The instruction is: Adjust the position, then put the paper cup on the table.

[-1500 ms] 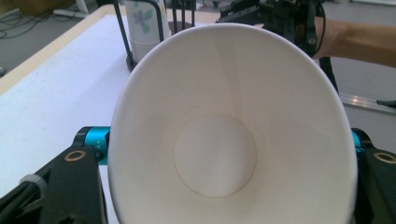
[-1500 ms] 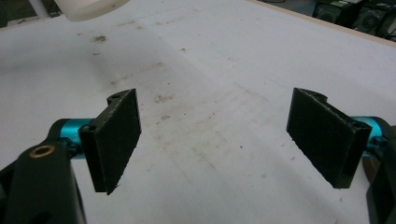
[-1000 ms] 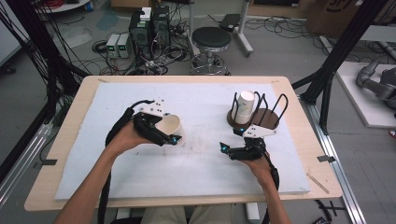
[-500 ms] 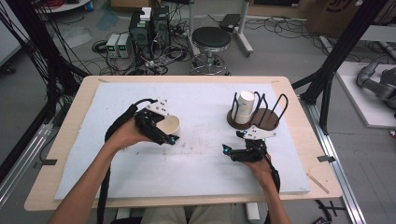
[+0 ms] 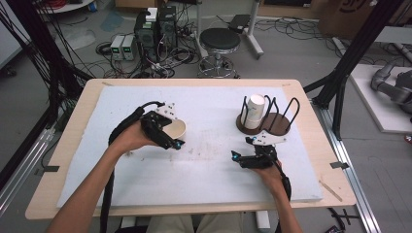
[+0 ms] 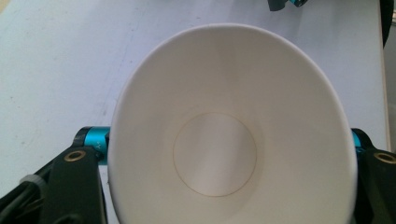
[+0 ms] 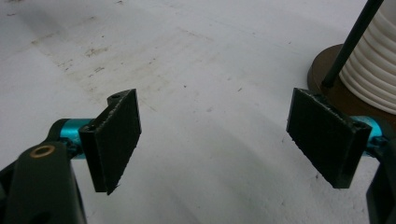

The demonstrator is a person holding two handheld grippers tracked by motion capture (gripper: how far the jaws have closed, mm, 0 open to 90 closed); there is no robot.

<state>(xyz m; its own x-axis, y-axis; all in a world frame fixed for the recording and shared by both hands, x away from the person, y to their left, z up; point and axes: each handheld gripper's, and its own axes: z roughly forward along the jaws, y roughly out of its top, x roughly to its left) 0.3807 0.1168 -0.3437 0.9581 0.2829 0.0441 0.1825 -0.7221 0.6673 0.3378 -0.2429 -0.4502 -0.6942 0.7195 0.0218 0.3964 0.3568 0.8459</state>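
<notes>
White paper cup [image 6: 229, 140] sits pinched between the left gripper [image 5: 171, 136] jaws; the right gripper [image 7: 224, 140] jaws stand spread, empty.

No readable txt, labels, brands or nos. anywhere you look. Cardboard box [image 5: 351, 10] far beyond your right gripper [image 5: 243, 159] has dark print, cut off and too blurry to read.

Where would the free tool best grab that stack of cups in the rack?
Probably the stack's ribbed side wall near its top, with the right tool coming from the front. It stands upright on the rack, whose black wire loops crowd its lower part.
</notes>
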